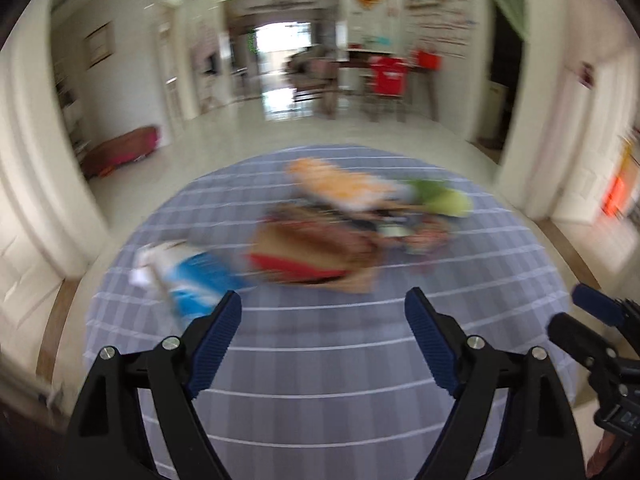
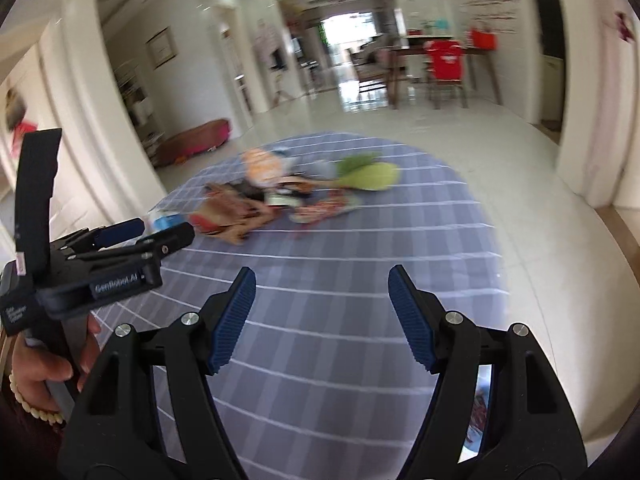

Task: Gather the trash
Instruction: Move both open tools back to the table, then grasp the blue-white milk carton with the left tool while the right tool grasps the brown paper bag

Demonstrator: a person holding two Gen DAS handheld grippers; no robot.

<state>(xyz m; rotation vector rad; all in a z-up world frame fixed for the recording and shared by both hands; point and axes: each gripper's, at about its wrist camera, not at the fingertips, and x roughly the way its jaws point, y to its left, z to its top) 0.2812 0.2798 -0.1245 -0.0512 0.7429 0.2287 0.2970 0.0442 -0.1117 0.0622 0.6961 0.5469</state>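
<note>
Both the left gripper and right gripper hover with jaws wide apart, empty, over a checked blue worktop. Farther along it lies the trash pile, blurred, seemingly wrappers and paper.

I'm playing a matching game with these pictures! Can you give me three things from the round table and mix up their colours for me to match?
Things:
1. Tablecloth
2. Soft toy at the far side of the pile
3. Packet at the left end of the pile

Colours:
A. Blue and white
B. Green
C. Grey-purple with white lines

Pairs: 1-C, 2-B, 3-A
</note>
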